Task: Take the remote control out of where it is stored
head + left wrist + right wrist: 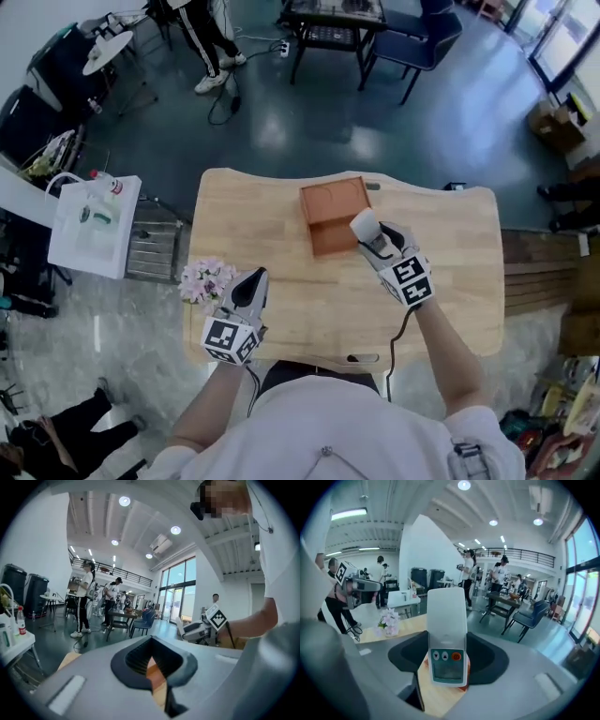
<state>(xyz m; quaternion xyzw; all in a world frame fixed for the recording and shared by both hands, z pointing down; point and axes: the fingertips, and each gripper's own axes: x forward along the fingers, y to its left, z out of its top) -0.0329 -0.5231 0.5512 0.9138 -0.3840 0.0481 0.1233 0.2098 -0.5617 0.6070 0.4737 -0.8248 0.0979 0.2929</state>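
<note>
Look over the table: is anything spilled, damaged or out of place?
Nothing stands out. The white remote stands clamped in the right gripper at the brown box, the flowers are upright, and the wooden table shows no spill.

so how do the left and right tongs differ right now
The left tongs are shut on nothing; the right tongs clamp the white remote control. The left sits near the pink flowers; the right is by the brown box. Both carry marker cubes.

Remote control [446, 634]: display markings too blurred to read. Wooden box [328, 202]: near right corner hidden behind it.
</note>
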